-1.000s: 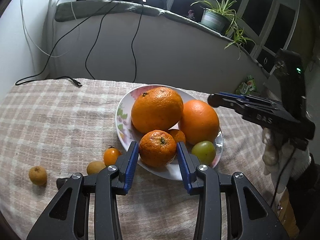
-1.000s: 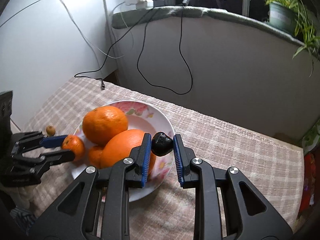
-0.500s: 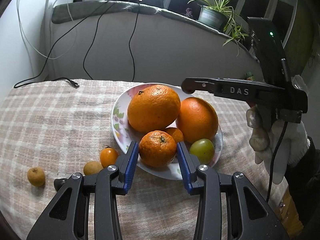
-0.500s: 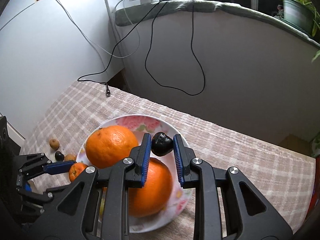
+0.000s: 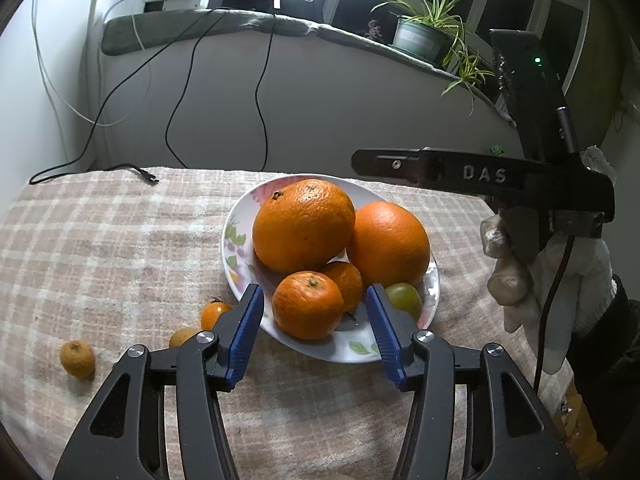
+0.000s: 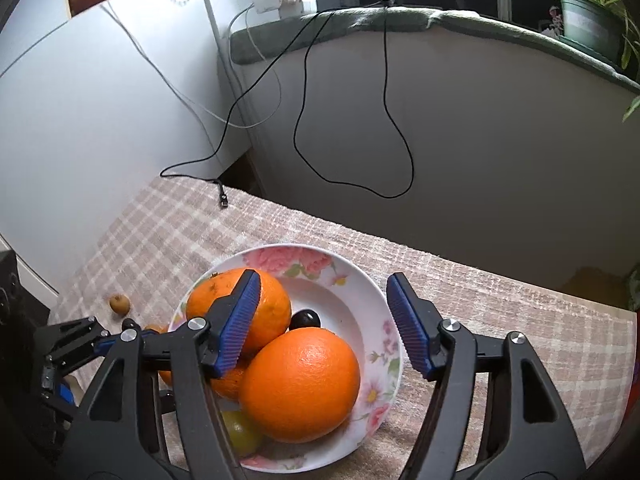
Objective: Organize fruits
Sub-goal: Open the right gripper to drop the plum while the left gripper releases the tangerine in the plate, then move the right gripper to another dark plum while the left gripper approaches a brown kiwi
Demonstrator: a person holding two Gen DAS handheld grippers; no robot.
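Left wrist view: close over the table's near edge, angled down at the plate (image 5: 236, 236), facing the windowsill.
Right wrist view: right above the plate (image 6: 384, 308), tilted down, facing the corner wall.
Shared: plate, oranges, checked cloth, windowsill cables.

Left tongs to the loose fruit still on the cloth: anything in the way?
Nothing visible. The left tongs are opening, with the small mandarin between them on the plate. The orange tomato and a brownish fruit lie just to their left on open cloth.
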